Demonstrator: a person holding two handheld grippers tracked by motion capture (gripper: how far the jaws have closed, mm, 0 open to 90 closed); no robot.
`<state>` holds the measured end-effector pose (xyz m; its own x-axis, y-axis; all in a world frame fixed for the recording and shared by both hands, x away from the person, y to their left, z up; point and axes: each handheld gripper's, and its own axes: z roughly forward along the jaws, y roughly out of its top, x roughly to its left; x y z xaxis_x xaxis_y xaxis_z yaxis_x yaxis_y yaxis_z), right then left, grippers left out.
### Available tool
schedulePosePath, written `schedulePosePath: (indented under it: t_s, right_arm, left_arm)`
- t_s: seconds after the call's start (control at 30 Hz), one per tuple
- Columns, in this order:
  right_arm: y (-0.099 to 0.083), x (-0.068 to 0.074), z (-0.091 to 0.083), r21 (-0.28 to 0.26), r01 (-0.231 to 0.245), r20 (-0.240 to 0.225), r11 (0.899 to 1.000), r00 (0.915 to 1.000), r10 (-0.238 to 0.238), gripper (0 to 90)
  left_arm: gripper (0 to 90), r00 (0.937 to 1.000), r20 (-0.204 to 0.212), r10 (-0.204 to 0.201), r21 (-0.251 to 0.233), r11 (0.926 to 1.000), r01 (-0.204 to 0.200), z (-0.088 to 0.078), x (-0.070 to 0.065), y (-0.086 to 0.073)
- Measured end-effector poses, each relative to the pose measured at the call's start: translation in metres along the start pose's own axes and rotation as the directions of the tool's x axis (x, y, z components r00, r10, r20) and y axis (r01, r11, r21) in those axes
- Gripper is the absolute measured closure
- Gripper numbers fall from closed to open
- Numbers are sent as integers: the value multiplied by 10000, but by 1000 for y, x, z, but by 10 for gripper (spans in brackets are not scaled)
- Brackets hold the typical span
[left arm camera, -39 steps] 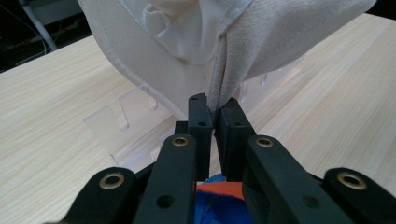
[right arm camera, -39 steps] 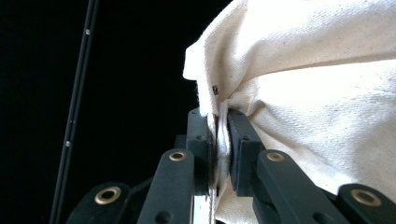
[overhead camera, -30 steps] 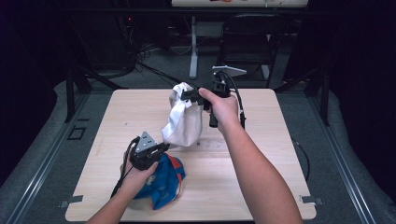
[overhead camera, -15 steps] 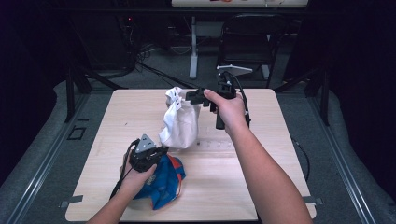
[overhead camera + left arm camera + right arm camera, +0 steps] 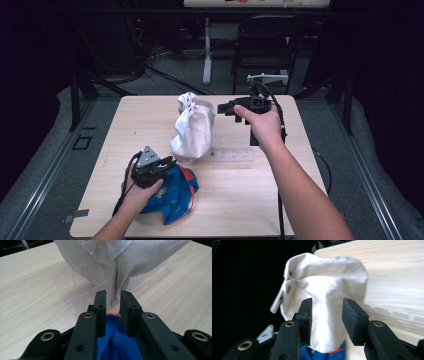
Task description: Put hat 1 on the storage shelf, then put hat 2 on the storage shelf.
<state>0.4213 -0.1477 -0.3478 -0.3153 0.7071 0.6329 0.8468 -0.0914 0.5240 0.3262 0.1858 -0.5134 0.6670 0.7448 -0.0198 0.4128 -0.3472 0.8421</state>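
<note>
A white garment (image 5: 192,130) (image 5: 324,277) hangs draped over a clear plastic stand (image 5: 232,152) (image 5: 75,290) at the table's middle. My right gripper (image 5: 225,107) (image 5: 327,302) hovers just right of its top. Its jaws have just been opening; they stand apart with nothing between them. A crumpled blue cloth with orange trim (image 5: 172,192) (image 5: 112,340) lies at the front left. My left gripper (image 5: 169,162) (image 5: 113,293) rests over it, pointing at the white garment. Its jaws have just been opening a little; the blue cloth lies low in the gap, with no pad pressing on it.
The wooden table (image 5: 150,115) has bare room at the right front and far left. Behind its far edge stand a black chair (image 5: 270,45) and a white post (image 5: 206,50), with cables on the floor. Dark frame legs stand at the left.
My right gripper has let go of the white garment's top, opened and drawn back to the right. The garment stays draped on the stand. The left hand has kept its place.
</note>
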Motion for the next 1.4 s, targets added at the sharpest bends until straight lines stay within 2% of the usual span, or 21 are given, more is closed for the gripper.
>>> schedulePosePath:
  t_s: [0.1,0.23,0.3,0.4,0.47,0.6,0.67,0.7,0.73,0.8,0.83,0.93,1.0,1.03,1.13,1.37,1.4]
  right_arm:
    - [-4,-5,-8,-130,66,192,9999,9998,-64,593]
    - [-13,-12,-18,-42,367,460,9993,9983,-365,607]
    - [-19,-16,-23,-237,532,648,9983,9966,-516,615]
    - [-30,-24,-28,-367,754,909,9965,9933,-718,628]
    - [-37,-32,-30,-360,653,921,9972,9938,-618,626]
    - [-51,-45,-35,-373,493,987,9981,9941,-454,602]
    - [-59,-50,-38,-329,535,957,9980,9941,-501,607]
    - [-64,-52,-39,-335,627,1001,9975,9932,-591,607]
    - [-70,-54,-41,-408,739,1115,9964,9914,-689,607]
    - [-79,-58,-42,-408,820,1186,9958,9900,-767,603]
    - [-85,-61,-42,-444,911,1371,9949,9870,-843,598]
    - [-101,-70,-40,-832,1300,1919,9880,9750,-1122,595]
    - [-112,-75,-37,-880,1405,2210,9862,9681,-1182,582]
    - [-116,-78,-35,-834,1456,2324,9858,9648,-1229,580]
    - [-129,-85,-28,-660,1556,2715,9856,9533,-1324,586]
    - [-154,-92,-15,-388,1421,2689,9891,9548,-1267,587]
    - [-157,-93,-13,-386,1469,2662,9884,9549,-1315,586]
  left_arm:
    - [751,9998,-41,-180,26,9998,181,-6,3,-3]
    - [711,9965,-404,-733,-65,9973,731,-21,16,-14]
    - [684,9937,-593,-953,-26,9954,953,-26,22,-18]
    - [675,9909,-940,-960,59,9953,970,-31,26,-26]
    - [657,9884,-1122,-1022,54,9946,1034,-35,29,-31]
    - [586,9778,-1383,-1572,67,9871,1597,-43,38,-36]
    - [576,9737,-1552,-1667,52,9855,1695,-48,41,-39]
    - [573,9737,-1552,-1667,52,9855,1695,-48,41,-39]
    - [568,9662,-1786,-1860,-85,9822,1875,-53,45,-43]
    - [586,9610,-1649,-2222,-222,9749,2216,-56,50,-47]
    - [595,9576,-1664,-2351,-291,9719,2335,-57,52,-48]
    - [615,9516,-1823,-2474,-343,9688,2453,-61,57,-49]
    - [610,9509,-1985,-2374,-359,9713,2351,-61,59,-51]
    - [594,9518,-2068,-2264,-286,9738,2255,-61,60,-52]
    - [546,9477,-2149,-2361,-156,9710,2384,-58,64,-57]
    - [524,9427,-2276,-2440,166,9670,2543,-57,72,-66]
    - [523,9397,-2377,-2460,189,9660,2577,-57,74,-68]
